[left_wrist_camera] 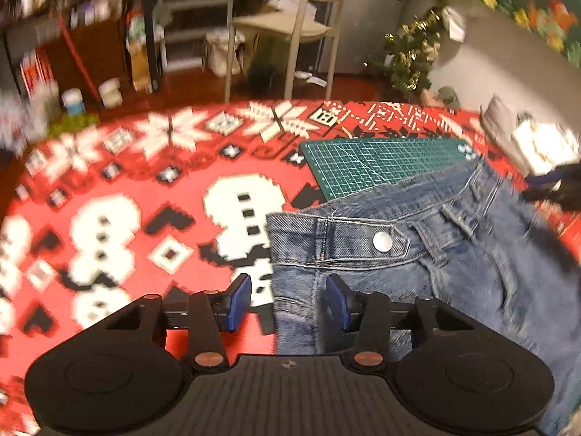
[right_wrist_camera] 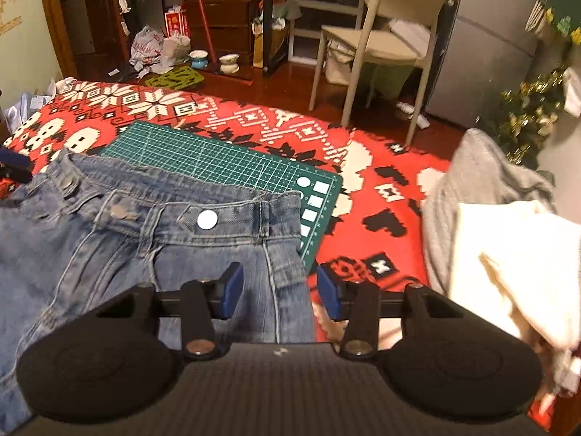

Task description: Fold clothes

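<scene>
Red knitted-pattern cloth (right_wrist_camera: 366, 181) with white snowflakes and black diamonds covers the surface I am working over, and behind it I see a dark wooden floor, a pale chair (right_wrist_camera: 381, 36) and cluttered shelves. On the cloth lies a green cutting mat (right_wrist_camera: 225, 160) with a white grid.

My jeans (right_wrist_camera: 109, 247) lie flat on the surface, partly over the near side of the mat. Their waistband (left_wrist_camera: 348, 239) runs across both views, parallel to the far edge of the surface, with the band toward the mat and the chair. The long axis of the jeans runs from that band back toward me, so the legs pass under my grippers and out of the frame bottom. A round metal button (right_wrist_camera: 207, 219) shows on the band in the right wrist view.

I have my left gripper (left_wrist_camera: 288, 299) over the jeans' left side edge, just below the waistband. Its blue pads (left_wrist_camera: 239, 299) stand apart, one over the red cloth and one over denim; I cannot see them pressing on anything. My right gripper (right_wrist_camera: 279, 296) hangs over the opposite side edge. Its fingers (right_wrist_camera: 232, 292) are likewise spread, one above denim and one above the cloth, with the side seam between them.

Toward the right edge of the surface sits a heap of grey and cream clothes (right_wrist_camera: 501, 236), well apart from the jeans.
</scene>
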The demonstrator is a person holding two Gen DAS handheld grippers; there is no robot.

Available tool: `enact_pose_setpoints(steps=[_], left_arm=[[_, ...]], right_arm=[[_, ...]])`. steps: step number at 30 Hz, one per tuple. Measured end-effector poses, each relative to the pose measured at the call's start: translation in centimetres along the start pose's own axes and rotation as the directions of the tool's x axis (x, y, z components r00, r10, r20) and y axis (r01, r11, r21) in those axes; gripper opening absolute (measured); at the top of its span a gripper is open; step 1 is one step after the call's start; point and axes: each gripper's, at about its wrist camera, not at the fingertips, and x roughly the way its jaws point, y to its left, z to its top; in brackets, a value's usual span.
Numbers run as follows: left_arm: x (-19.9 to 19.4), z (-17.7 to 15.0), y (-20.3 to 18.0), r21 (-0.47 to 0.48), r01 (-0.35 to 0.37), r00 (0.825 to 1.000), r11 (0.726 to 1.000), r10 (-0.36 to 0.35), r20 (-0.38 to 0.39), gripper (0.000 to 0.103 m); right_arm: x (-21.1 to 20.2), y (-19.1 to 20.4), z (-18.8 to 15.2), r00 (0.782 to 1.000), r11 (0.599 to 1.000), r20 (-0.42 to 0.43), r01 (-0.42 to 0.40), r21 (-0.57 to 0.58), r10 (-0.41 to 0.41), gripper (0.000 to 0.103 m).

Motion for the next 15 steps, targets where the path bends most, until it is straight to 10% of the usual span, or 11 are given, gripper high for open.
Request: enact_pose_setpoints(steps=[7, 9, 12, 15], left_arm=[[1.0, 0.5, 0.3, -0.021, 0.032, 0.999, 0.999, -0.033, -0.029, 0.045], [1.1, 0.7, 0.3, -0.019, 0.054, 0.998, 0.998, -0.054, -0.04, 0.023], [1.1, 0.8, -0.4, 0.016, 0.045, 0.998, 0.999, -0.044, -0.044, 0.011], [0.7, 1.3, -0.7, 0.042, 0.022, 0.999, 0.999, -0.021, -0.024, 0.003]], right_arm=[[3.9, -1.4, 0.9, 0.998, 0.997, -0.034, -0.052, 0.055, 0.054, 0.047], [4.1, -1.3, 0.9, 0.998, 0.997, -0.037, -0.049, 0.052, 0.051, 0.046], [3.8, -1.1, 0.7, 0.998, 0.997, -0.026, -0.062, 0.056, 0.063, 0.016], [3.1, -0.4, 0.8, 0.998, 0.998, -0.005, -0.059, 0.037, 0.059, 0.011]])
